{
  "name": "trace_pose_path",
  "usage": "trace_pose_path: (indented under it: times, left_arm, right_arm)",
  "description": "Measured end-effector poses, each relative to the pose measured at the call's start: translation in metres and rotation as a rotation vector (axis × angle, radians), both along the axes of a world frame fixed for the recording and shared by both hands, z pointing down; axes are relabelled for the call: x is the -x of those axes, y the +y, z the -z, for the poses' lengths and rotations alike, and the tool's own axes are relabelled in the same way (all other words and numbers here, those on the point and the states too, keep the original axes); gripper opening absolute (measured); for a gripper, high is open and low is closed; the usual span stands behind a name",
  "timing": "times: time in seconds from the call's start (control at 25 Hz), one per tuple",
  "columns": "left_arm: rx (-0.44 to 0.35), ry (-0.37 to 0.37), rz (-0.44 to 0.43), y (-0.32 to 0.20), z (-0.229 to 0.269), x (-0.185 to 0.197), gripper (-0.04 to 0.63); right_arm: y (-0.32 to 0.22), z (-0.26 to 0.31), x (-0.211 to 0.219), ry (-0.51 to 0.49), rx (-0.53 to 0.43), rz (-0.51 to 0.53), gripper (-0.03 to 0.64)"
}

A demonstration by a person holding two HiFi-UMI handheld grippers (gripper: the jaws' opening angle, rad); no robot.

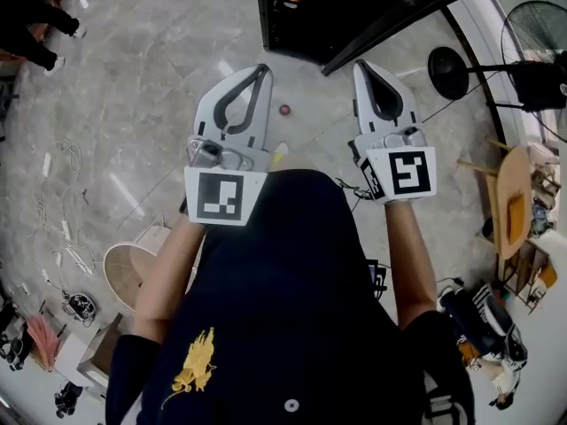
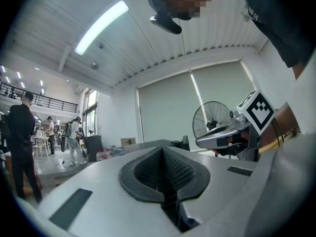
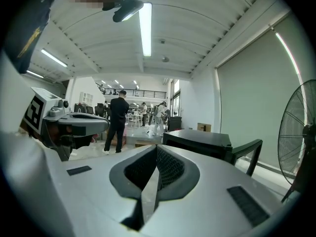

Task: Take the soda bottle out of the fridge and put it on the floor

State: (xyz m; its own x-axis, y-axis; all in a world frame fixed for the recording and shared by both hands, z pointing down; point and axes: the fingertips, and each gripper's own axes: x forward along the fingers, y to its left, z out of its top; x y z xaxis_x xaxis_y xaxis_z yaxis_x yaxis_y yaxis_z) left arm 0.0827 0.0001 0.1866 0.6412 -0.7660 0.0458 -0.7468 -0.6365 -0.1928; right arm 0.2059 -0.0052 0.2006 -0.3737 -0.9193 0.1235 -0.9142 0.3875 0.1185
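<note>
My two grippers side by side above the floor, with the fridge ahead of them.

My left gripper (image 1: pixel 262 69) is at the left and my right gripper (image 1: pixel 362 65) is near it at the right, not touching. Both point toward the fridge (image 1: pixel 310 11), which stands on the floor (image 1: pixel 133 104) ahead. The fridge door (image 1: pixel 407 11) hangs open to the right. A small round object (image 1: pixel 284 110) lies on the floor between the two grippers, short of the fridge. A standing fan (image 1: pixel 536 56) is to the right of the door. Loose cables (image 1: pixel 62 228) lie on the floor at my left, and a person (image 1: pixel 31 25) stands well beyond them.
</note>
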Motion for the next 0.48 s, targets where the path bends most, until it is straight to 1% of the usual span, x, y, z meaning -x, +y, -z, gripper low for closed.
trace_pose_path:
  times: [0.04, 0.08, 0.2, 0.36, 0.48]
  left_arm:
    - [0.012, 0.030, 0.009, 0.000, 0.000, 0.002, 0.017]
    - [0.020, 0.043, 0.013, 0.001, 0.000, 0.003, 0.017]
    - [0.026, 0.024, 0.011, 0.001, -0.002, 0.007, 0.017]
    - [0.014, 0.019, 0.008, 0.001, -0.001, 0.008, 0.017]
    - [0.023, 0.019, 0.006, 0.000, -0.003, 0.010, 0.017]
  right_arm:
    - [0.000, 0.000, 0.003, 0.011, -0.001, 0.005, -0.005]
    - [0.001, -0.001, 0.006, 0.024, -0.003, 0.009, -0.005]
    - [-0.002, -0.002, 0.014, 0.046, -0.009, 0.022, -0.005]
    - [-0.005, 0.000, 0.018, 0.025, -0.019, 0.023, -0.005]
    - [-0.005, 0.003, 0.023, 0.015, -0.039, 0.023, -0.005]
